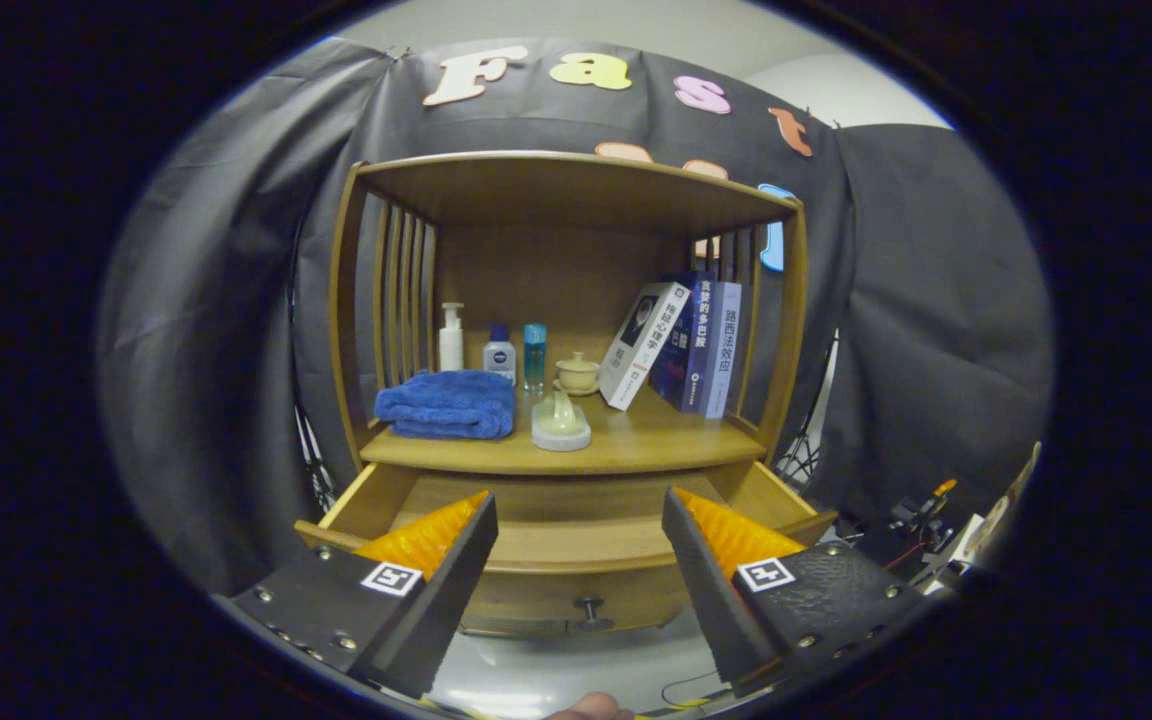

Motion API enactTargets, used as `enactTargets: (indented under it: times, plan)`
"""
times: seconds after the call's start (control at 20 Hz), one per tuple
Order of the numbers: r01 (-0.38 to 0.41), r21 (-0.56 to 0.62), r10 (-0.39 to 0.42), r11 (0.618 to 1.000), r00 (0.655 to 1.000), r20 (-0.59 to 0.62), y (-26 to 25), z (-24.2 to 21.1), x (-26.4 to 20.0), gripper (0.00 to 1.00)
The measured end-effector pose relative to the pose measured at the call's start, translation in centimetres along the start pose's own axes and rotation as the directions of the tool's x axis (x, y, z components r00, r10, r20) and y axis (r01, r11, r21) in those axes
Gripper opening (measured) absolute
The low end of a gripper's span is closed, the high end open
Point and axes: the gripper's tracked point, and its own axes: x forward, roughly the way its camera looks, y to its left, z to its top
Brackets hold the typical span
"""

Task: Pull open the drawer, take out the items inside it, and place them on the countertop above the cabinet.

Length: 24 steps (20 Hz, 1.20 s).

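A: Status. Gripper (576, 520) hangs in front of the cabinet (786, 330), fingers spread wide, nothing between them. The drawer (556, 545) is pulled out, its knob (590, 607) facing us low between the fingers.

B: Contents?

A: Can't see any. The visible drawer floor looks bare, but the near front panel and both fingers hide the near part and the corners. Could be emptied already, could be something tucked low.

B: Countertop?

A: Crowded. Folded blue towel (448, 403) at the left. Behind it a white pump bottle (451, 338), a small blue-capped bottle (500, 356) and a clear blue bottle (534, 355). A pale lidded cup (577, 372) sits mid-back, with a pale round dish holding a lump of something (561, 424) near the front edge. Leaning books (681, 345) at the right.

B: Risks?

A: Three, as I judge it. One: calling it done without looking down into the drawer, since the hidden near corners may still hold something. Two: any further placement has little free space; the open patch is front right, and coming in high or fast could clip the dish off the edge or tip the bottles. Three: the books lean, so a nudge from the right finger could slide them.

B: Drawer itself?

A: It sticks out towards us. Dropping in with the fingers this wide could catch a side wall or shove it back in.
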Motion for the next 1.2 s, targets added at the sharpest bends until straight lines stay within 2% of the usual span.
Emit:
enactTargets:
  times: [0.35, 0.5, 0.65, 0.8, 1.2]
  plan:
    - [-0.009, 0.048, 0.008, 0.999, 1.000, 0.027, -1.0, -4.1, -1.2, 0.99]
    - [0.021, 0.027, -0.021, 0.999, 1.000, -0.006, -2.3, -7.3, -0.6, 0.99]
    - [0.006, 0.046, -0.006, 0.999, 1.000, -0.014, -2.2, -9.4, -0.3, 0.99]
    - [-0.033, 0.069, 0.034, 0.997, 0.999, -0.011, -1.1, -10.5, 0.1, 0.99]
    - [-0.036, 0.067, 0.034, 0.997, 0.999, 0.033, -0.8, -11.3, 0.6, 0.99]
